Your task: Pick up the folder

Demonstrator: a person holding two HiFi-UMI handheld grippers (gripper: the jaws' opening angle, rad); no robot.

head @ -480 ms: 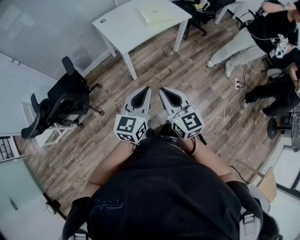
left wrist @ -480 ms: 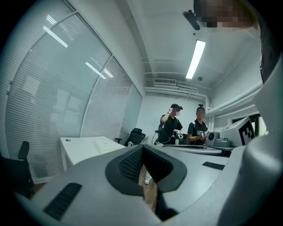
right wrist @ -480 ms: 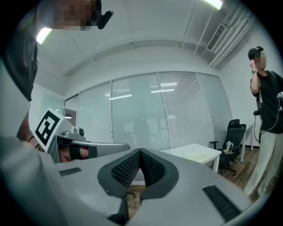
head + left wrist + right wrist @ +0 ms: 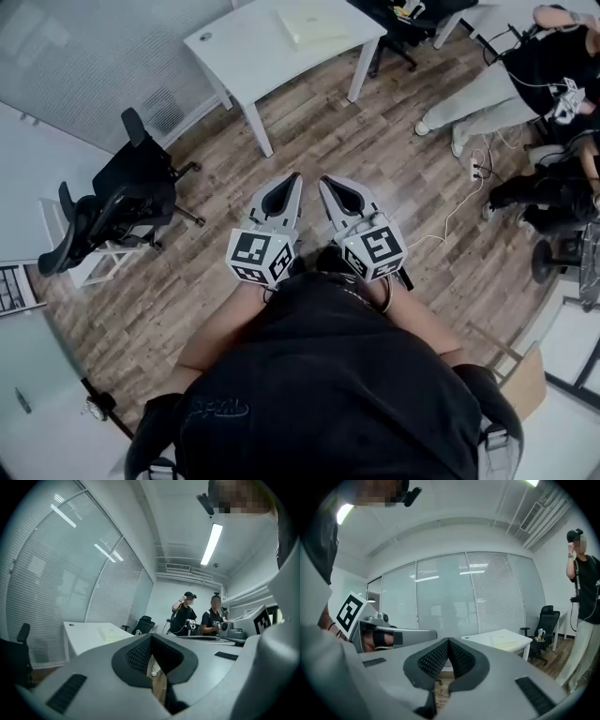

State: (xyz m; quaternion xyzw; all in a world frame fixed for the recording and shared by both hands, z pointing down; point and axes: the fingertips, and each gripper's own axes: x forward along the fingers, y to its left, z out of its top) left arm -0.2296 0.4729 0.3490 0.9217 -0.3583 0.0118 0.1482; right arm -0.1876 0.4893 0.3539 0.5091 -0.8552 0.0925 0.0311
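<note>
From the head view, a black office chair (image 4: 117, 202) stands at the far left on the wood floor (image 4: 178, 300), beside the frosted glass wall; further right and up, a white table (image 4: 246, 52) stands well apart from both grippers, and the pale yellow folder (image 4: 311, 25) lies flat on its top toward the far right corner, untouched; below it, in the middle of the view, the left gripper (image 4: 292, 178) is held out in front of the person's body, roughly level, its marker cube (image 4: 261, 258) close to the dark shirt; the left gripper view shows its jaws pressed together with nothing between them, and the folder (image 4: 111, 633) far off on the table (image 4: 82, 638) to the left of the tips; just beside it, the right gripper (image 4: 325, 180) points the same way, its tips near the left one's but apart; in the right gripper view its jaws are likewise closed on nothing, with the folder (image 4: 505, 641) on the table ahead and to the right; at the far right, a white cable (image 4: 452, 217) trails over the floor, and seated people (image 4: 525, 80) occupy the upper right corner.
</note>
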